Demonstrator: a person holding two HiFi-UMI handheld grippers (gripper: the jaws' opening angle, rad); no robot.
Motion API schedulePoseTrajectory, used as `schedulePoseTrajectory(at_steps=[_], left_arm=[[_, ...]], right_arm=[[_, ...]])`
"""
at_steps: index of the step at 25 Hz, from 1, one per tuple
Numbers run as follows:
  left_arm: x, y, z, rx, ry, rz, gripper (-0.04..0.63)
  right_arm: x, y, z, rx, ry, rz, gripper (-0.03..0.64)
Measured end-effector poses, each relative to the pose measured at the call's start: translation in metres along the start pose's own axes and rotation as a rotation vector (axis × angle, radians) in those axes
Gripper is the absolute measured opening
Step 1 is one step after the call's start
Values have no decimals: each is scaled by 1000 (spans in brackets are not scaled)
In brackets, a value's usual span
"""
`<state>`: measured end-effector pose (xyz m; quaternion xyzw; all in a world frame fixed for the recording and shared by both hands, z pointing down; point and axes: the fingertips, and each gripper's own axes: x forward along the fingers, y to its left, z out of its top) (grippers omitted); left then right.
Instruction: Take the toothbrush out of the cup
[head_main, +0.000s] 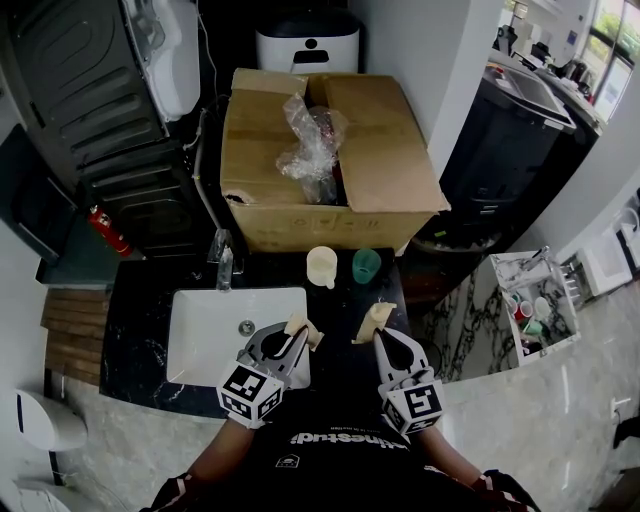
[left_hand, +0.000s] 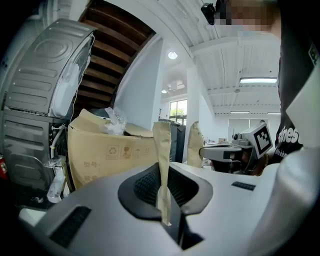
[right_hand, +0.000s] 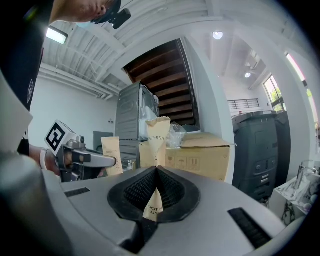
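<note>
Your left gripper (head_main: 300, 336) and right gripper (head_main: 381, 328) each clamp paper scraps (right_hand: 156, 137).
Unseen toothbrush: likely light, slim; pinch its handle above a cup (head_main: 322, 266).

Your left tongs (head_main: 301, 334) and right tongs (head_main: 379, 331) have smooth matt grey plastic shells with black ribbed pads; the left paper strip (left_hand: 162, 160) and right paper strip (right_hand: 156, 140) pinched in them are dull brown kraft. Around the sink (head_main: 200, 345) — glossy, smooth white — the desk (head_main: 140, 335) is polished black stone with pale veins. The faucet (head_main: 224, 264) at the sink's back edge is shiny metal; behind the sink, the box (head_main: 265, 190) is matt brown cardboard.
</note>
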<state>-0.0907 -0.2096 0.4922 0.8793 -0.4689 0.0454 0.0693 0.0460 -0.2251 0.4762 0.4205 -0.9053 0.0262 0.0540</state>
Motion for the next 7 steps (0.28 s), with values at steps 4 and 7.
schedulePoseTrajectory(at_steps=[4, 7], left_arm=[[1, 0, 1, 5, -2, -2, 37], [2, 1, 2, 5, 0, -3, 37]], right_arm=[[0, 0, 1, -2, -1, -2, 37], [0, -2, 2, -4, -2, -4, 37]])
